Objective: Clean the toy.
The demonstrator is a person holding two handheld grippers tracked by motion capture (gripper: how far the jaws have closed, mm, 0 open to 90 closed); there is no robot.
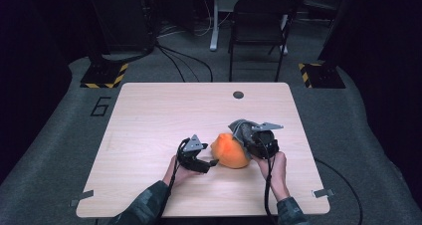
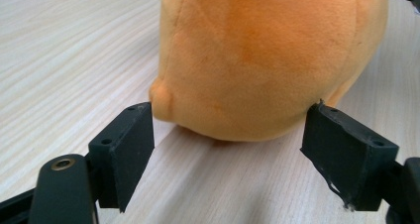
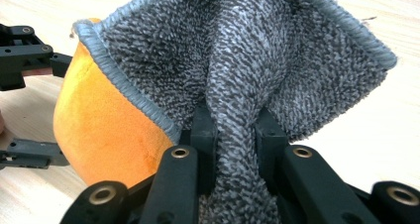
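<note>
An orange plush toy (image 1: 230, 152) lies on the wooden table (image 1: 164, 110) near the front edge. My left gripper (image 1: 211, 163) lies low on the table to its left, open. In the left gripper view its jaws stand on either side of the toy (image 2: 257, 60), close to it without squeezing it. My right gripper (image 1: 246, 135) is on the toy's right side, shut on a grey terry cloth (image 1: 240, 128). The right gripper view shows the cloth (image 3: 237, 60) bunched between my jaws and fanned out over the toy (image 3: 99, 130). The left gripper (image 3: 67, 110) is at that view's left edge.
A round hole (image 1: 238, 94) sits near the table's far edge. Beyond the table stand a black chair (image 1: 259, 26) and cables on the grey floor. Metal clips (image 1: 323, 192) mark the front corners. A person's hands hold both grippers from the near side.
</note>
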